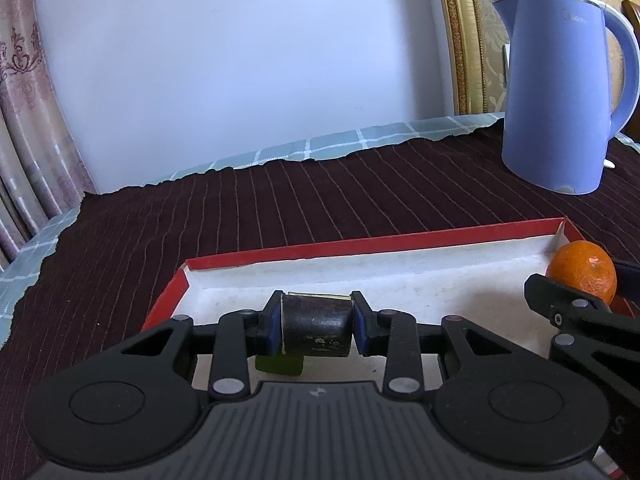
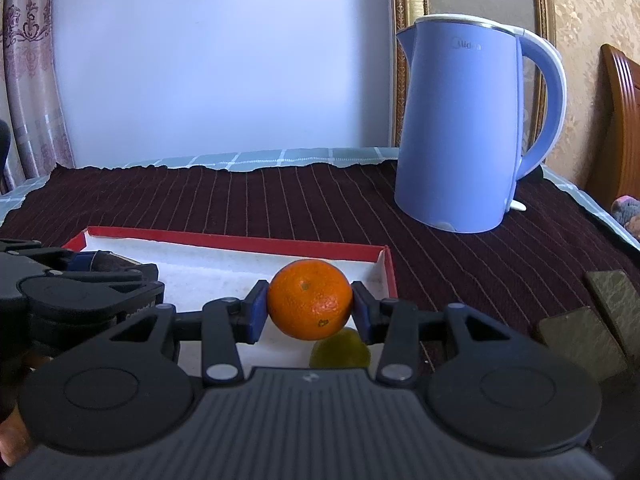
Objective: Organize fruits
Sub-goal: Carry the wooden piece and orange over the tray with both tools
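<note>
While both loads hang over the red-rimmed tray point(image 1: 460, 240), we're mid-placement. Left gripper point(image 1: 317, 326) is clamped on a dark stubby cylinder point(image 1: 316, 330) (can't identify it) at the tray's left end; right gripper point(image 2: 306, 306) is clamped on the orange point(image 2: 309, 299) near the right wall. Next: lower, release. A yellow-green piece point(image 2: 340, 354) under the orange could obstruct; blue kettle point(image 2: 464, 128) sits well clear.

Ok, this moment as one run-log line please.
left gripper: shut on dark cylindrical piece | right gripper: shut on round orange tangerine | both above red-rimmed white tray
</note>
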Demonstrator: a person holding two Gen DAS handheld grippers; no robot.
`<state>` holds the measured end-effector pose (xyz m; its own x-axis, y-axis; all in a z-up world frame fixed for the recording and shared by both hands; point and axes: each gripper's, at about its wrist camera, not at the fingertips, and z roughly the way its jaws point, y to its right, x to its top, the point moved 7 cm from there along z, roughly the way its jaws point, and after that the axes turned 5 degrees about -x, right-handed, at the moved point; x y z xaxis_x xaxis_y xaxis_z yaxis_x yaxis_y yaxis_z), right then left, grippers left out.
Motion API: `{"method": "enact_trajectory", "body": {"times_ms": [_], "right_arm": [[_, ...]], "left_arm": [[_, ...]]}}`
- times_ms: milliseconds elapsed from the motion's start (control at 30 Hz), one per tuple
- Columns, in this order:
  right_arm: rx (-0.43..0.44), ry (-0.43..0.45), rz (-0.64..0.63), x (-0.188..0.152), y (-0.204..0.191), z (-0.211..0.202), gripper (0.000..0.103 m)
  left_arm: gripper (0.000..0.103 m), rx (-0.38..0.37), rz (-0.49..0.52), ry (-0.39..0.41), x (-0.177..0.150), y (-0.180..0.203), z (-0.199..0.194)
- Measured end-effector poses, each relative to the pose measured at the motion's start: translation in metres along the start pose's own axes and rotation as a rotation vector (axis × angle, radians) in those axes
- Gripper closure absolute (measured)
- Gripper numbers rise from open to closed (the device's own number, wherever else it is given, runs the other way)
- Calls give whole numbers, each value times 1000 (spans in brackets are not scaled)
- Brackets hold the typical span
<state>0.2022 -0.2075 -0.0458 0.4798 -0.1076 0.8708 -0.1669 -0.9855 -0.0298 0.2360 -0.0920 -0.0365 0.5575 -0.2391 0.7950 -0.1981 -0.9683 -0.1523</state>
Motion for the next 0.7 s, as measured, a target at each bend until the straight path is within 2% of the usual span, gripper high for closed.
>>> {"method": "enact_trajectory", "body": {"times_ms": [700], "right_arm": [[8,-3,15,-4,3,7,62]], "left_arm": [[68,-18,6,18,-2,5,2]]}}
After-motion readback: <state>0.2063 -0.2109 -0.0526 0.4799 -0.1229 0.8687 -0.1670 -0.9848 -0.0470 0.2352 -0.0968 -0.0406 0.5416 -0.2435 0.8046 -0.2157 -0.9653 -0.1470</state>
